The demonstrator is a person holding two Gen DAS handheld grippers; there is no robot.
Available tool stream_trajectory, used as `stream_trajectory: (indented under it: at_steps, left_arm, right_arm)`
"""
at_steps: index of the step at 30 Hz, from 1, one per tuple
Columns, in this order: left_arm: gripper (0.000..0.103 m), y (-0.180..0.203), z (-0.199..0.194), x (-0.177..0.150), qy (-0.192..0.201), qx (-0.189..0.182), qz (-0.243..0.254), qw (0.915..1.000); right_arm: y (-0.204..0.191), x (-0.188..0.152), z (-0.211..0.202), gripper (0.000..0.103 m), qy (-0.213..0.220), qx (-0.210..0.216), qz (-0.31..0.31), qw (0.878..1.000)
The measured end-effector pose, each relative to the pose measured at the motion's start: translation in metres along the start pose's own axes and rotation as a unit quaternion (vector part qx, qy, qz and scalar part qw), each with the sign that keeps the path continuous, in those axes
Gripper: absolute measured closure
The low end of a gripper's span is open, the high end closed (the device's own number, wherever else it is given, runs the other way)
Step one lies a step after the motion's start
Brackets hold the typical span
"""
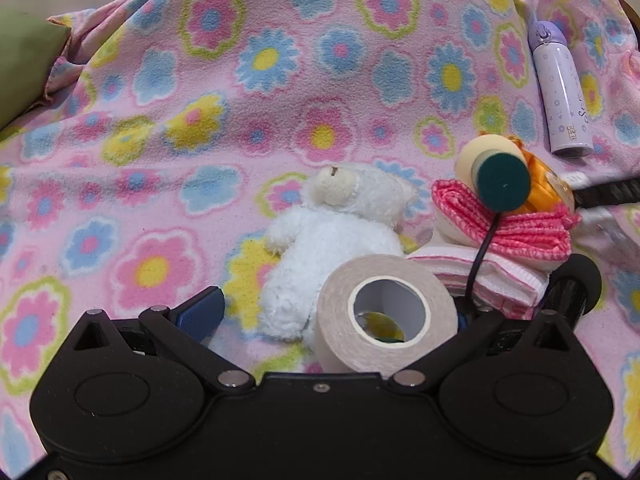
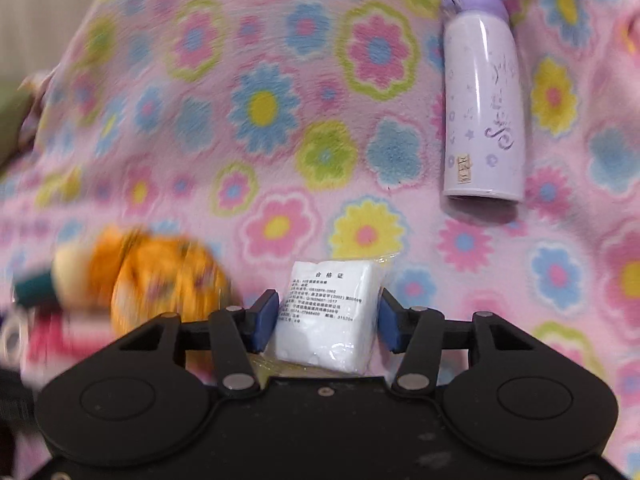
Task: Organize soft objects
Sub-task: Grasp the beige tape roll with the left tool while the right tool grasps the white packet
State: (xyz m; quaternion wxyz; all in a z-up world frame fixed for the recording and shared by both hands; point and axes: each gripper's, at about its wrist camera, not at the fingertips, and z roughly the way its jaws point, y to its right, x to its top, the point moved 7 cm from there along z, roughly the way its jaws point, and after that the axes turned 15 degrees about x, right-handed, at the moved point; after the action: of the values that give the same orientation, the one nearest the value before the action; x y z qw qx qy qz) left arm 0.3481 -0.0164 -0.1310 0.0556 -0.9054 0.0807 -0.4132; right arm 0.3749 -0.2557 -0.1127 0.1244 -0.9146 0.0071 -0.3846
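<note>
Between right gripper [image 2: 326,318] pads at six o'clock, pinching light, squashy, slippery-wrapped white cotton packet [image 2: 326,316] across its flat sides; left gripper [image 1: 340,316] spread wide, loosely straddling beige tape roll [image 1: 386,314].

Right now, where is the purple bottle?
The purple bottle lies on the flowered blanket, upper right in both views, beyond the white packet in the right gripper.

One white plush toy [image 1: 332,248], one tape roll [image 1: 386,314], one purple bottle [image 2: 482,108], one white packet [image 2: 326,316], one floral blanket [image 1: 240,80].
</note>
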Motion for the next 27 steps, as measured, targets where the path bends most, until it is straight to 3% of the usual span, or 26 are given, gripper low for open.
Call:
stream_trajectory:
  at_steps: [6,11,16,23,27]
  left_arm:
    - [0.002,0.0,0.0,0.001,-0.001,-0.001,0.0,1.0]
    - [0.002,0.0,-0.001,0.0,0.0,0.001,0.0,1.0]
    - [0.003,-0.001,-0.003,0.0,0.003,0.004,-0.002,1.0]
    - [0.014,0.0,-0.012,0.001,0.023,0.013,0.006,0.9996]
    - [0.021,0.005,-0.016,0.001,0.035,0.018,0.024,0.9989]
  right_arm:
    - [-0.006,-0.026,-0.025,0.05,-0.001,-0.005,-0.05,0.999]
    - [-0.004,-0.032,-0.02,0.031,0.019,0.0,-0.051,0.999]
    - [-0.004,-0.032,-0.015,0.023,0.019,0.013,-0.056,0.998]
    - [-0.008,-0.03,-0.008,0.007,0.003,0.031,-0.061,0.998]
    - [-0.009,-0.03,-0.005,0.006,-0.002,0.031,-0.064,0.997]
